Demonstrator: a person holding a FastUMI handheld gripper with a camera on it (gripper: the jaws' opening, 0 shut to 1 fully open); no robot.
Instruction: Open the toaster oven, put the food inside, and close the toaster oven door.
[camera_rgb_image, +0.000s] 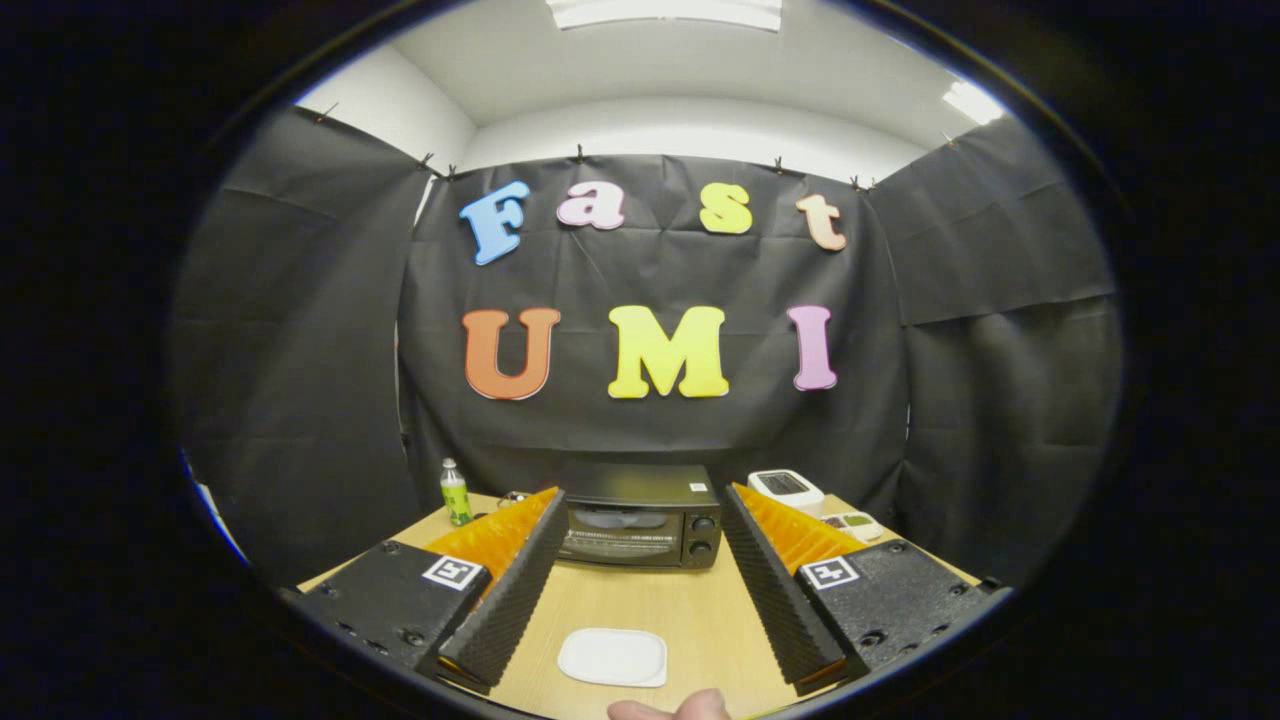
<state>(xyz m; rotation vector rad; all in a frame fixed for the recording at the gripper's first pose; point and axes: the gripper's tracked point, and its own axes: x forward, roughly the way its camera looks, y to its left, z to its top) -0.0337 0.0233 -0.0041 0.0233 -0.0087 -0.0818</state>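
1. The gripper (640, 560) is seen released, its fingers spread wide above the wooden table (700, 610) with nothing held between them.
2. The toaster oven (640, 515) is set at the table's far edge, beyond the fingers, with its door closed.
3. A white plate (613, 657) lies near the front edge, between the fingers.
4. A green bottle (456, 493) stands at the far left corner; a white device (786, 489) is placed at the far right corner.
5. A fingertip (668, 709) is visible at the front edge.

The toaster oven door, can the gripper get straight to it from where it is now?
Probably yes. The gripper is open, the toaster oven sits shut just beyond its fingers, and only the flat white plate lies between them on the table.
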